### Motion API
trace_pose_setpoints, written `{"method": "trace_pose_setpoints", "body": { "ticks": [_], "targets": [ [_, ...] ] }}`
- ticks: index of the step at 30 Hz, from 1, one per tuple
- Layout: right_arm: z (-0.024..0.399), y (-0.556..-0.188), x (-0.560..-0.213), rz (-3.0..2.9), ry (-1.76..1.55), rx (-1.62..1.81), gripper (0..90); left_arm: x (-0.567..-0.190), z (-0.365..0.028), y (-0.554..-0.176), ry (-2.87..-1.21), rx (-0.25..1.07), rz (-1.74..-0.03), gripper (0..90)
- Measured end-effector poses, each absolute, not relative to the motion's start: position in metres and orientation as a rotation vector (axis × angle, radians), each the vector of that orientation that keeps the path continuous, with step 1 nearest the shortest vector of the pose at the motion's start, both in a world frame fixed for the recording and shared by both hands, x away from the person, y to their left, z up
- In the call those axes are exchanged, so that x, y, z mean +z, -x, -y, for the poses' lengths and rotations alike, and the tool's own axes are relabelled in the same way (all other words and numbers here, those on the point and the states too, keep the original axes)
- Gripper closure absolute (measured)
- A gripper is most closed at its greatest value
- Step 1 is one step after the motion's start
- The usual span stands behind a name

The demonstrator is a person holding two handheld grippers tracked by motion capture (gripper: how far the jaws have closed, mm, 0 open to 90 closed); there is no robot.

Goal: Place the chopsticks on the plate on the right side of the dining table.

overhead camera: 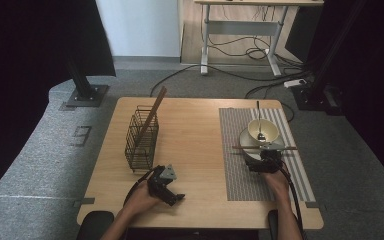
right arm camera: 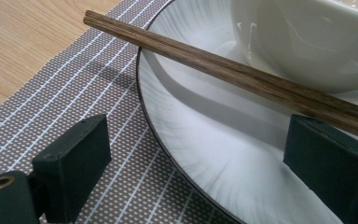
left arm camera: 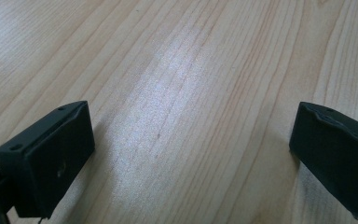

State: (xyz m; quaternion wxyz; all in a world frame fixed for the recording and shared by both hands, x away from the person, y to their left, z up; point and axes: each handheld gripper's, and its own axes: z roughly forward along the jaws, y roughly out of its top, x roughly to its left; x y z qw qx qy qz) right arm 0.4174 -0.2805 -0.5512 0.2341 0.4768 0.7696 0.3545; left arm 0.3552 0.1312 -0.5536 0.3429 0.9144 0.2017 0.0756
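A pair of brown wooden chopsticks (right arm camera: 242, 79) lies across the rim of a white plate (right arm camera: 205, 140), with a cream bowl (right arm camera: 317, 37) standing on that plate. In the high view the chopsticks (overhead camera: 265, 147) span the plate (overhead camera: 244, 138) just in front of the bowl (overhead camera: 263, 131), which holds a dark spoon (overhead camera: 260, 129). My right gripper (overhead camera: 266, 161) is open, its jaws low at the plate's near edge just below the chopsticks. My left gripper (overhead camera: 172, 196) is open over bare wood near the table's front, one jaw pad (left arm camera: 46, 158) close to the surface.
A black wire basket (overhead camera: 141, 140) stands at the table's left with a long brown stick (overhead camera: 153, 112) leaning out of it. A striped grey placemat (overhead camera: 260, 165) lies under the plate. Beyond the table (overhead camera: 195, 130) are grey carpet, cables and a desk frame.
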Motion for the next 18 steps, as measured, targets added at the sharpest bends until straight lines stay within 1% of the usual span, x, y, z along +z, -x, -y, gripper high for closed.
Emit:
{"method": "trace_pose_setpoints", "body": {
  "ticks": [9,13,16,18],
  "targets": [
    [0.281,-0.406,-0.536,-2.054,-1.281,0.994,7.7,-0.554,-0.131,-0.355,-2.375,0.196,-0.526,0.0],
    [0.295,-0.403,-0.527,-1.965,-1.309,0.980,7.2,-0.554,-0.131,-0.355,-2.375,0.194,-0.526,0.0],
    [0.313,-0.401,-0.523,-1.883,-1.352,0.928,4.6,-0.554,-0.131,-0.355,-2.376,0.195,-0.525,0.0],
    [0.317,-0.401,-0.522,-1.865,-1.368,0.915,4.1,-0.554,-0.131,-0.355,-2.374,0.195,-0.527,0.0]
  ]
}}
